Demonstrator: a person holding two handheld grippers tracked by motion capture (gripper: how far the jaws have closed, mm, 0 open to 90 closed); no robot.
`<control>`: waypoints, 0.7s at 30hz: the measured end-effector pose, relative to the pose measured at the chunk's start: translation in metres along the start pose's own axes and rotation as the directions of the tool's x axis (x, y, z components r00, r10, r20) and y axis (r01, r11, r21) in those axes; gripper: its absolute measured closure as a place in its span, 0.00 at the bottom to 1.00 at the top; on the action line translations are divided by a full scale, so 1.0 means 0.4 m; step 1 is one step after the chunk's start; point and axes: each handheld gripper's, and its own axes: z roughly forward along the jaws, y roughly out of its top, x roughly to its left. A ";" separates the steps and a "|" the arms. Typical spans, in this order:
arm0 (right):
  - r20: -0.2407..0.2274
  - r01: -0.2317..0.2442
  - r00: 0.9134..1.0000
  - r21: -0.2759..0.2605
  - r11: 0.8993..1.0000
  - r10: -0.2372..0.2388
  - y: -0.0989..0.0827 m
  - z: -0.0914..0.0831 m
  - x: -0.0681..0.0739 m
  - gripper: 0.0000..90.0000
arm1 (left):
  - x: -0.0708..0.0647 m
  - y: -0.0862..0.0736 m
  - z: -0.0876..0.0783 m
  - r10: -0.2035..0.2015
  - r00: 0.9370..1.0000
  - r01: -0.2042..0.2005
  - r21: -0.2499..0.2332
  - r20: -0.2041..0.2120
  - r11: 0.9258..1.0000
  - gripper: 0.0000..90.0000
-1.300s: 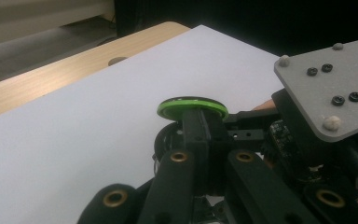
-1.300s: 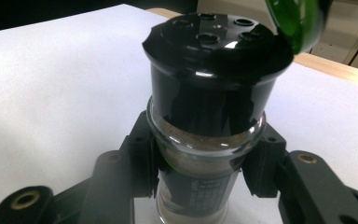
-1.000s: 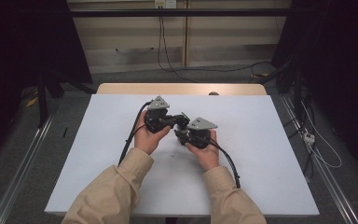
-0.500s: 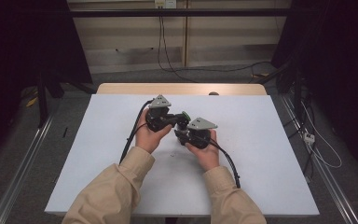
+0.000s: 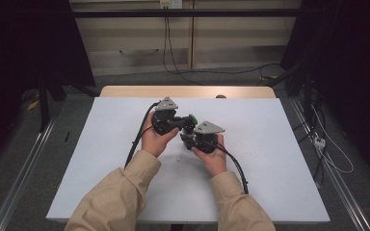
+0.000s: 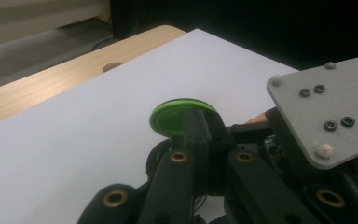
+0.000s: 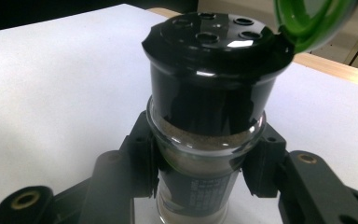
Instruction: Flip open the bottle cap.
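Observation:
A small glass spice jar [image 7: 205, 154] with a black shaker top [image 7: 214, 42] stands upright between the jaws of my right gripper [image 7: 205, 163], which is shut on its glass neck. The jar's green flip lid [image 7: 307, 23] is swung open at the top's far right edge. In the left gripper view my left gripper [image 6: 200, 128] is shut on the rim of that green lid [image 6: 175, 114]. In the high view both hands hold the grippers close together above the middle of the table, left gripper [image 5: 189, 121] just beyond the right gripper [image 5: 187, 137].
The white table top [image 5: 270, 159] has a wooden strip [image 5: 125, 91] along its far edge. Black cables trail from both grippers toward the person. The right gripper's grey plate [image 6: 326, 107] sits close beside the left jaws.

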 end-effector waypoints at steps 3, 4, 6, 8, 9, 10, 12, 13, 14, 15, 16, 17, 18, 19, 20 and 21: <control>0.000 0.000 1.000 0.000 1.000 0.000 0.000 0.000 0.000 0.60 | -0.002 0.001 0.001 -0.003 1.000 0.003 -0.004 0.000 1.000 1.00; 0.000 0.000 1.000 0.000 1.000 0.000 0.000 0.000 0.000 0.60 | -0.003 0.001 0.001 -0.002 1.000 0.002 -0.002 -0.002 1.000 1.00; 0.000 0.000 1.000 0.000 1.000 0.000 0.000 0.000 0.000 0.60 | -0.004 0.001 0.002 -0.002 1.000 0.002 -0.003 0.000 1.000 1.00; 0.001 0.002 1.000 0.000 1.000 -0.002 0.000 0.000 0.000 0.60 | -0.003 0.001 0.003 0.001 1.000 -0.001 -0.003 -0.001 1.000 1.00; 0.001 0.001 1.000 0.000 1.000 -0.001 0.000 0.000 0.001 0.60 | -0.003 0.001 0.004 0.000 1.000 0.000 -0.004 0.001 1.000 1.00; 0.001 0.001 1.000 0.000 1.000 -0.001 0.000 0.000 0.000 0.60 | -0.004 0.001 0.005 -0.003 1.000 0.003 -0.006 0.004 1.000 1.00; 0.000 0.001 1.000 -0.001 1.000 -0.001 0.000 0.000 0.000 0.60 | -0.004 0.002 0.006 -0.004 1.000 0.004 -0.005 0.002 1.000 1.00; 0.001 0.001 1.000 0.000 1.000 -0.001 0.000 0.000 0.001 0.60 | -0.003 0.002 0.007 -0.004 1.000 0.004 -0.005 0.002 1.000 1.00; 0.001 0.001 1.000 0.000 1.000 -0.001 0.000 0.000 0.001 0.60 | -0.002 0.002 0.007 -0.002 1.000 0.002 -0.006 0.001 1.000 1.00; 0.000 0.001 1.000 -0.001 1.000 -0.001 0.000 0.000 0.000 0.60 | -0.002 0.002 0.008 -0.006 1.000 0.006 -0.007 0.004 1.000 1.00; 0.000 0.001 1.000 -0.001 1.000 -0.001 0.000 0.000 0.000 0.60 | -0.002 0.003 0.008 -0.006 1.000 0.006 -0.007 0.004 1.000 1.00; 0.000 0.001 1.000 -0.001 1.000 -0.001 0.000 0.000 0.000 0.60 | -0.002 0.003 0.008 -0.007 1.000 0.007 -0.007 0.005 1.000 1.00; 0.001 0.001 1.000 -0.001 1.000 -0.001 0.000 0.000 0.001 0.60 | -0.002 0.003 0.009 -0.008 1.000 0.008 -0.008 0.006 1.000 1.00; 0.001 0.001 1.000 0.000 1.000 -0.001 0.000 0.000 0.001 0.60 | -0.001 0.003 0.009 -0.007 1.000 0.007 -0.007 0.005 1.000 1.00; 0.000 0.003 1.000 0.000 1.000 -0.003 0.000 0.000 0.001 0.60 | -0.001 0.003 0.010 -0.006 1.000 0.007 -0.007 0.006 1.000 1.00; 0.000 0.000 1.000 -0.001 1.000 0.000 0.000 0.000 0.000 0.60 | -0.001 0.003 0.011 -0.009 1.000 0.009 -0.010 0.006 1.000 1.00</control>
